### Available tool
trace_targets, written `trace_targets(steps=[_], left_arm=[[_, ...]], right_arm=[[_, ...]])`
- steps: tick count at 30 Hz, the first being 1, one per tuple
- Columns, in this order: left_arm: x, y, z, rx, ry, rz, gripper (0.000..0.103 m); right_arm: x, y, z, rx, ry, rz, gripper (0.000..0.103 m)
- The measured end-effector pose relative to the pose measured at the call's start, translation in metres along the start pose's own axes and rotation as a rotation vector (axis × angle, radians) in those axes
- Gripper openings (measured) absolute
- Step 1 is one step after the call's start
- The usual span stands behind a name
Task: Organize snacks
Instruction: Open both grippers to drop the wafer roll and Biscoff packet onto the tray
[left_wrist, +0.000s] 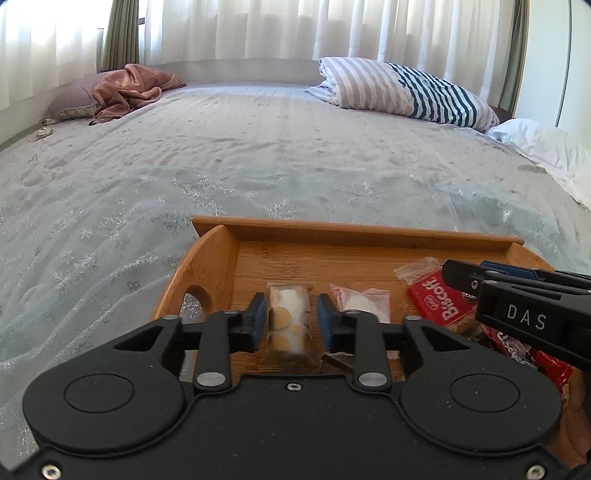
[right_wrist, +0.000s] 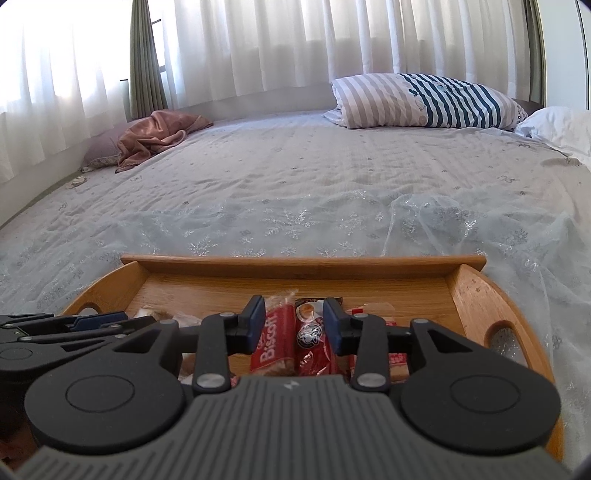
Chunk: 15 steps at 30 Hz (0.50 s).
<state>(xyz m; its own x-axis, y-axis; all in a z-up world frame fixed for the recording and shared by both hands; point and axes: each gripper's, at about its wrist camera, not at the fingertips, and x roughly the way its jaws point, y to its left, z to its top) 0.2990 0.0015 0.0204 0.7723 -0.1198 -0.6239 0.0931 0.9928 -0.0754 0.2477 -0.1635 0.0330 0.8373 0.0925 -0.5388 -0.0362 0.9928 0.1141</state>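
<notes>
step: both grippers are hovering over snacks in the wooden tray (left_wrist: 369, 232) on the bed (left_wrist: 258, 155)
left gripper (left_wrist: 290, 317): spread, straddling the clear cookie pack (left_wrist: 289, 325), not pinching
right gripper (right_wrist: 294, 320): spread around the red Biscoff pack (right_wrist: 271, 350) and the red packet (right_wrist: 314, 343)
next: likely closing squarely on one pack, avoiding its neighbour

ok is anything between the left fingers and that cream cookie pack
Nothing visible. The left gripper is open with the cookie pack already lying between its fingers on the tray. The nearest other pack sits outside the right-hand finger.
</notes>
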Motion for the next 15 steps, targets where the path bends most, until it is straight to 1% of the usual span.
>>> trace_targets(steps=[1,2,3,6,8,9,11,15], left_arm=[[-0.002,0.001,0.000,-0.005,-0.003,-0.001,0.038],[-0.004,0.001,0.000,-0.011,-0.006,0.002,0.040],[-0.007,0.001,0.000,-0.013,-0.009,0.004,0.041],[-0.018,0.001,0.000,-0.003,-0.018,-0.002,0.050],[-0.026,0.002,-0.001,0.002,-0.023,-0.008,0.058],[-0.030,0.002,-0.001,0.005,-0.023,-0.011,0.060],[-0.038,0.003,-0.003,0.003,-0.018,-0.016,0.069],[-0.057,0.006,-0.010,0.010,-0.008,-0.020,0.074]], right_arm=[[-0.002,0.000,0.000,0.003,-0.005,0.003,0.055],[-0.004,-0.001,0.000,0.006,-0.011,0.005,0.059],[-0.007,-0.001,0.000,0.007,-0.016,0.007,0.060],[-0.016,-0.001,0.001,0.006,-0.036,0.004,0.066],[-0.024,-0.001,0.002,0.003,-0.048,0.002,0.070],[-0.027,-0.002,0.002,0.000,-0.051,0.001,0.071],[-0.035,-0.003,0.002,-0.002,-0.061,-0.004,0.075],[-0.053,-0.007,0.000,-0.004,-0.075,-0.005,0.080]])
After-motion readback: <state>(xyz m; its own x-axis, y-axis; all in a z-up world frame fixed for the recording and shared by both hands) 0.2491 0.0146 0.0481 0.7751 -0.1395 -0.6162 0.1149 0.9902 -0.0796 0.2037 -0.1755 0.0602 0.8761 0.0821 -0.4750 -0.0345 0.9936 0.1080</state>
